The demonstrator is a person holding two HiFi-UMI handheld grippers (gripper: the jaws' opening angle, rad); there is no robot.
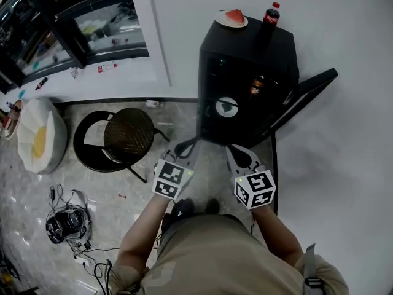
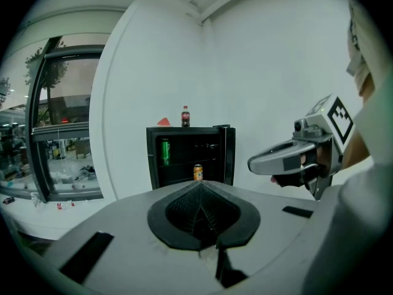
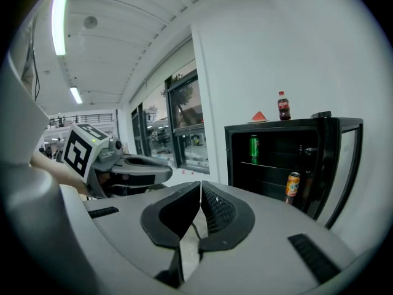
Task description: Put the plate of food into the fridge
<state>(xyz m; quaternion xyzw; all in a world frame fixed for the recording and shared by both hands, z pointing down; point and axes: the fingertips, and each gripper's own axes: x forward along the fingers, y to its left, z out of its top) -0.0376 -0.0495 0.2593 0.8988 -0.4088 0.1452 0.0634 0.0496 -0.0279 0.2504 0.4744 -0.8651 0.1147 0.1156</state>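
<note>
A plate with a red slice of food sits on top of a black mini fridge, beside a cola bottle. The fridge door stands open to the right. Inside are a green can on the upper shelf and an orange can lower down. In front of the fridge, some way short of it, my left gripper and right gripper are held side by side, both shut and empty. The right gripper view shows the plate, the bottle and the fridge.
A round black stool stands left of the fridge. Farther left lies a white and yellow beanbag. A tangle of cables and a device lies on the floor at lower left. A window fills the left wall.
</note>
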